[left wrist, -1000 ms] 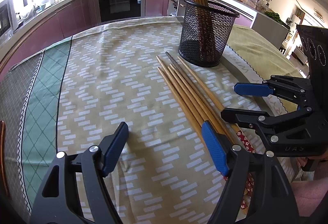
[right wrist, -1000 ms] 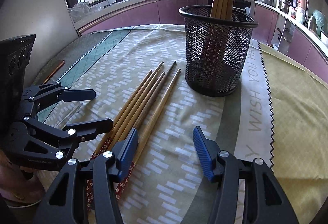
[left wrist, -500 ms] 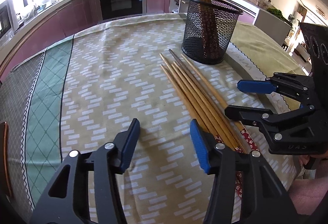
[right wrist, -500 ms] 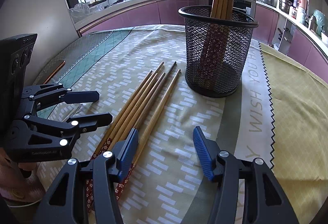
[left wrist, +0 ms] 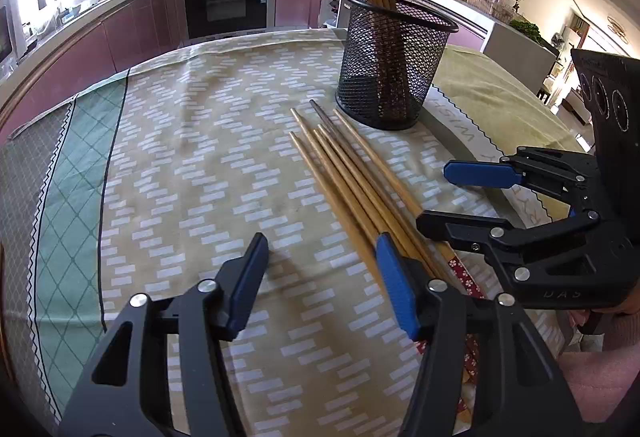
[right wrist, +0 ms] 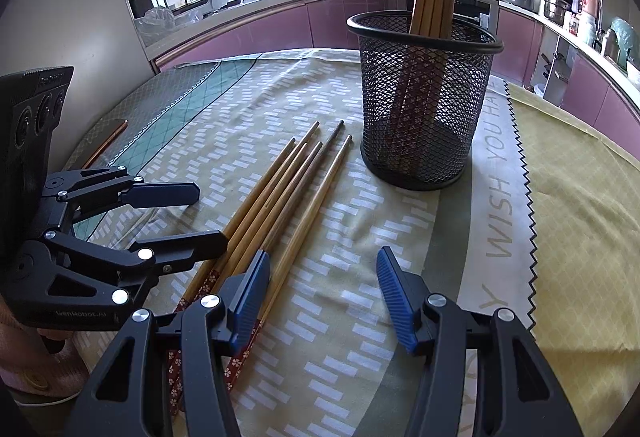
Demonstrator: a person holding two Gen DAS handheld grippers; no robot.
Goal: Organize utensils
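Both your grippers hover over the loose chopsticks, holding nothing.

Your left gripper [left wrist: 320, 269] has just narrowed to about half open over bare cloth; the right gripper [right wrist: 322, 287] sits half open too. Loose chopsticks [right wrist: 288, 193] lie side by side on the counter [left wrist: 180, 177], just beside the mesh cup [right wrist: 424, 109] with more upright inside.
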